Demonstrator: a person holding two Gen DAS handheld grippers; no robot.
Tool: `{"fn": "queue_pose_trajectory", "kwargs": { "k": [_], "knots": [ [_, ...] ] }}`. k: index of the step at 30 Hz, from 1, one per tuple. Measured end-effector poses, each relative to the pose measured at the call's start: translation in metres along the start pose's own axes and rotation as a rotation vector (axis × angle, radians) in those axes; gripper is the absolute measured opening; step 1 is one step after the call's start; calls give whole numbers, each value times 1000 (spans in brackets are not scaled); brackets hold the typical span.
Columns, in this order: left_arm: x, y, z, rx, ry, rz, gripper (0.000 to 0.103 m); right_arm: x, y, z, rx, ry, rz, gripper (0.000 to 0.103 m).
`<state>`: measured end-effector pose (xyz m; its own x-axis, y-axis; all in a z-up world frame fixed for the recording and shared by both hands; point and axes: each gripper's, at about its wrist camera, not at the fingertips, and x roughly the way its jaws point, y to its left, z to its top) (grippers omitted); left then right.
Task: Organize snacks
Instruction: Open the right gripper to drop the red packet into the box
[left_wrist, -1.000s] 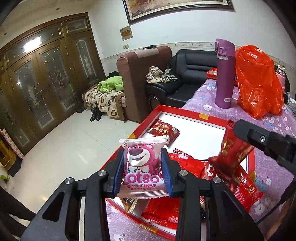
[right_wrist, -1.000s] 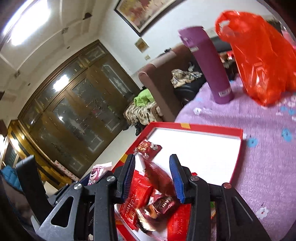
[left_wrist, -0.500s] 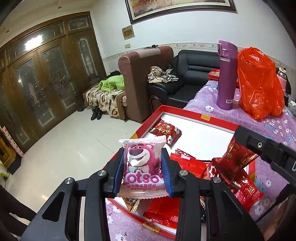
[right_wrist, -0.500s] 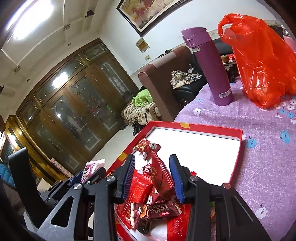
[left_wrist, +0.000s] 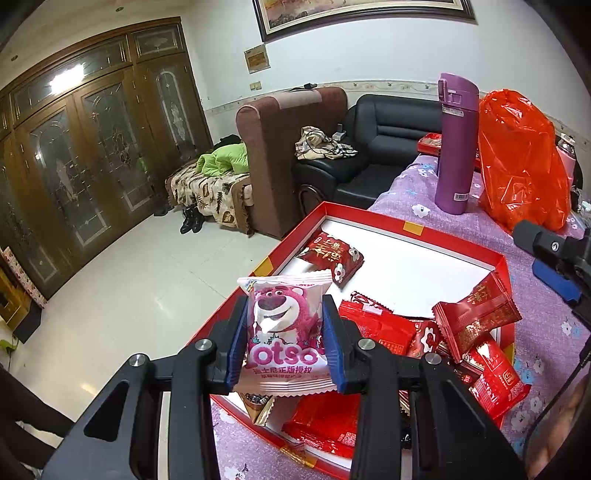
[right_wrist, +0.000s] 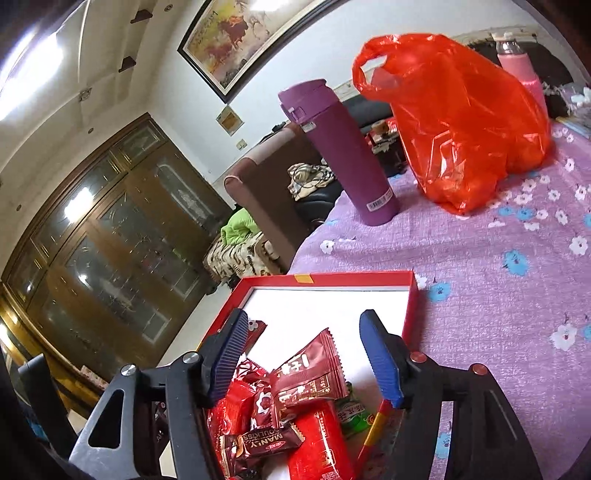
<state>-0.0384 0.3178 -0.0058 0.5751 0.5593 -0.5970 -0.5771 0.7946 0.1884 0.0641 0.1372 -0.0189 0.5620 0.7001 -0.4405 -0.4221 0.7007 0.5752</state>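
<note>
**Pink packet held over the box corner, red packet let go**

Here the left gripper (left_wrist: 284, 339) clamps a pink bear snack packet (left_wrist: 282, 334) between its blue pads, upright, above the near left corner of the red box (left_wrist: 413, 229). The box sits on a purple flowered tablecloth (right_wrist: 498, 295), its left wall at the table's edge with open floor beyond it.

The right gripper (right_wrist: 306, 354) has just been opening; its jaws stand wide and nothing is pressed between them. A dark red snack packet (right_wrist: 308, 373) lies tilted below the gap, resting on the heap of red packets (left_wrist: 373, 332) piled in the near half of the box. The pads do not touch it.

The far half of the box shows bare white floor, with one red packet (left_wrist: 332, 258) lying alone near the left wall. Beyond the far rim stand a purple flask (left_wrist: 454, 144) and an orange plastic bag (right_wrist: 458, 125), well apart from the box, with bare cloth between.
</note>
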Motion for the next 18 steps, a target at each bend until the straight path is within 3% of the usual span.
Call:
{"fn": "queue_pose_trajectory", "kwargs": {
  "k": [10,18],
  "knots": [
    [-1,-11,3,26,-11,-3,35,-39,40,-8,-219,-228,-24,78],
    [-1,-12,6,25,-13,-2,35,-46,36,-3,-194,-260,-10,82]
  ]
}}
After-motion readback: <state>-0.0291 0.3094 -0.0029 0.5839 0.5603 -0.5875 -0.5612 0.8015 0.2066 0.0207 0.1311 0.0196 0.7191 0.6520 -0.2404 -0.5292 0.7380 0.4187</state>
